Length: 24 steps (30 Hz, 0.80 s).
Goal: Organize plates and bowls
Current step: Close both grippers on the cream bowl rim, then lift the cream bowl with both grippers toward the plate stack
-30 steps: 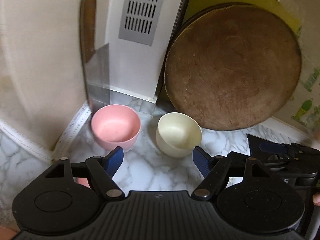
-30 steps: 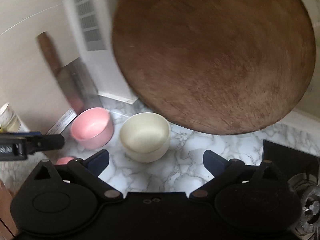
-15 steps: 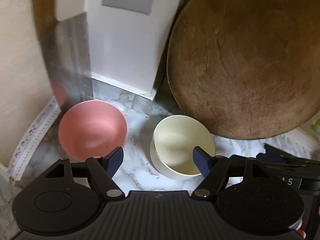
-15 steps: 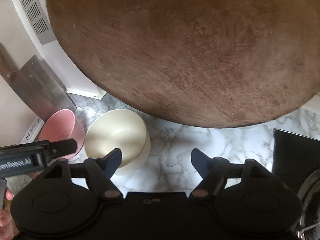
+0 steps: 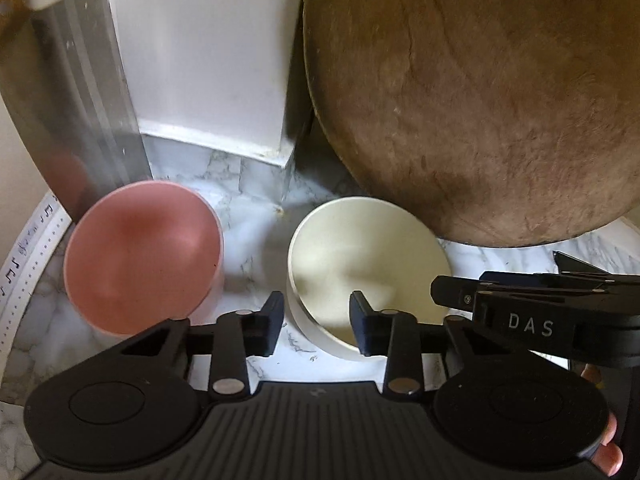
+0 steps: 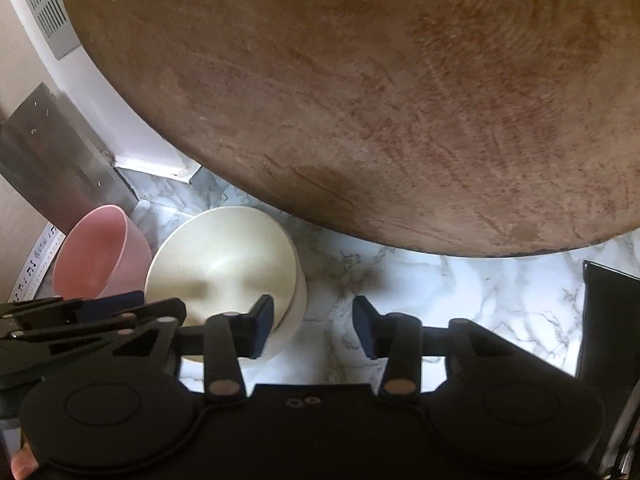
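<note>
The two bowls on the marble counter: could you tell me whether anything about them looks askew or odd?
Both look tipped. The pink bowl and cream bowl show their openings slanted rather than level, though the fisheye may exaggerate this. No spill or damage shows.

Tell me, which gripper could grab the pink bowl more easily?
Left, probably. The pink bowl sits just beside the left gripper. The right gripper is past the cream bowl, whose rim sits between both grippers' closing jaws.
</note>
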Tool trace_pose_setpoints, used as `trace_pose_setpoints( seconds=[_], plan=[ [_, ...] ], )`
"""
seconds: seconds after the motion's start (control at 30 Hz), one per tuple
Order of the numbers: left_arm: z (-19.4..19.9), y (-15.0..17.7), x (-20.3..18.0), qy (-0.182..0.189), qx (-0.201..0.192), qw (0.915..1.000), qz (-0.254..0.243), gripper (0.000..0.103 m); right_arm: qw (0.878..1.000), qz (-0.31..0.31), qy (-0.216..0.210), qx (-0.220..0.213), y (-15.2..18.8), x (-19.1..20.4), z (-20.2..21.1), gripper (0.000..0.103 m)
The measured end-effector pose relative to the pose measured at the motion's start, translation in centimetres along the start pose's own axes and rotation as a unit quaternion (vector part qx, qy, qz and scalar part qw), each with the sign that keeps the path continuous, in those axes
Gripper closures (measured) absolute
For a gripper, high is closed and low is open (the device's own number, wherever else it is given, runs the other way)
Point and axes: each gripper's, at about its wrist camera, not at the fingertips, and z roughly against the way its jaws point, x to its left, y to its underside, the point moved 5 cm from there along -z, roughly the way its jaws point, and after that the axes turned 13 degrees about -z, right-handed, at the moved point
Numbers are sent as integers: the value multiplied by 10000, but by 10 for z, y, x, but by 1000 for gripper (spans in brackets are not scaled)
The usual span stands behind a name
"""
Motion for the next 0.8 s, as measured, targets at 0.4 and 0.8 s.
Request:
trace_pose_setpoints(
  seconds=[0.4,0.8],
  plan=[
    [-5,7,-3,-2,93,9999,-78,85,9998,116,-83,135,8,9,-1,91],
    [31,31,-16,132,192,9993,-284,85,9998,137,17,120,34,8,54,92]
  ],
)
